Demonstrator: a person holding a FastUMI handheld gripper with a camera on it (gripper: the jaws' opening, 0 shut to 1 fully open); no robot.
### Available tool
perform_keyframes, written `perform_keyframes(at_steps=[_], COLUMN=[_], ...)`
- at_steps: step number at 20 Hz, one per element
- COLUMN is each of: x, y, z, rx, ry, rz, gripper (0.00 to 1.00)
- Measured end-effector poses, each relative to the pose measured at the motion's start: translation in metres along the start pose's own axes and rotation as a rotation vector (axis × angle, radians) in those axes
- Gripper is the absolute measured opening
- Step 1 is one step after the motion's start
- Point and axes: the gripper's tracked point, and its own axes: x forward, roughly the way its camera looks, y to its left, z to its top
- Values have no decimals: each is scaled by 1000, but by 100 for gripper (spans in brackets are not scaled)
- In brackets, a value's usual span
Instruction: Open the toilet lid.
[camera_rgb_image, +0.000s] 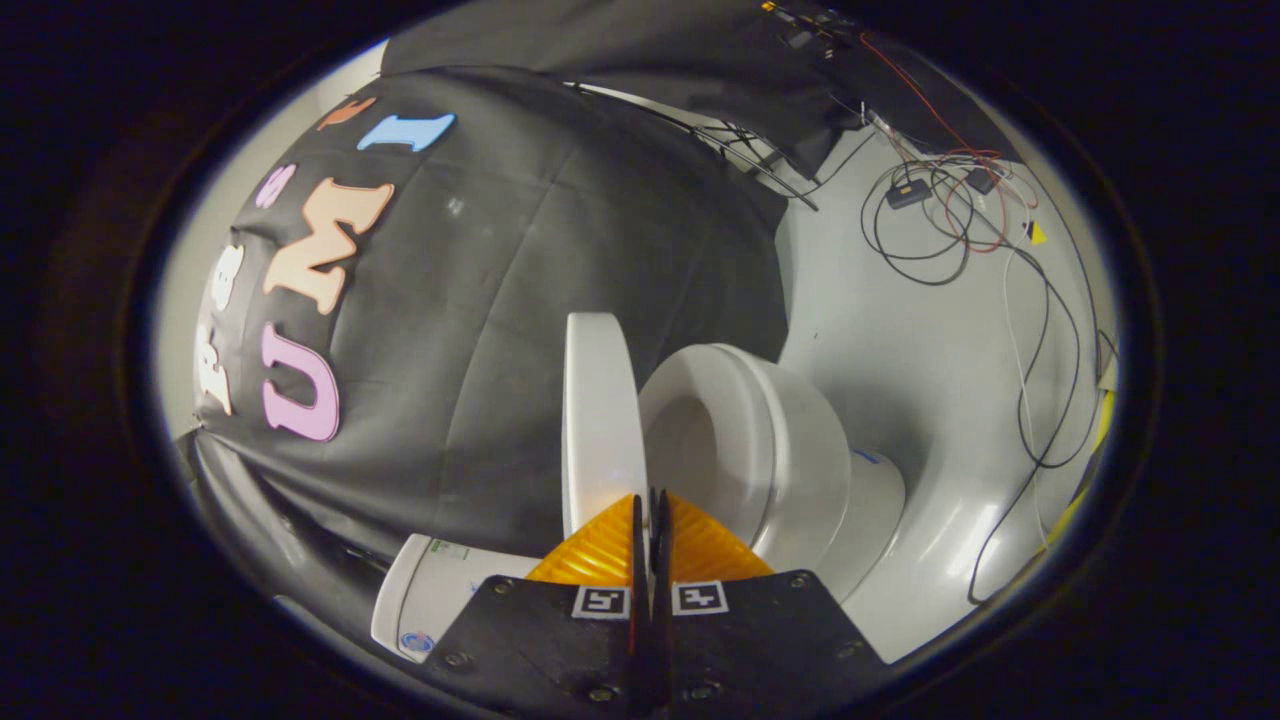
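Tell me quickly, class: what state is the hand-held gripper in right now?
Hand-held gripper: fingers closed together, their tips at the edge of the raised toilet lid; whether they pinch it cannot be told.

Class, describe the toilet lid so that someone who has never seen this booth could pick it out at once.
Find the white toilet on the pale floor, beside the black cloth wall. The toilet lid is the thin white panel raised edge-on between cloth and bowl, just ahead of the closed jaws of the gripper. Unlike the rounded bowl, it is flat.
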Motion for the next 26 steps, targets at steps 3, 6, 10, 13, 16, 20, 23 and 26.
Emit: perform_keyframes(at_steps=[3,6,10,13,16,20,23,26], x=[-3,-5,-8,-11,-16,-20,-26,-29], y=[9,14,21,29,43,60,71,76], z=[1,1,-1,-2,-3,-6,-9,-11], rx=[13,26,29,16,-16,-65,-90,-122], ry=[-11,-18,-25,-30,-36,-45,-46,-50], rz=[9,5,2,-2,7,11,15,5], gripper=[1,1,1,1,1,1,1,1])
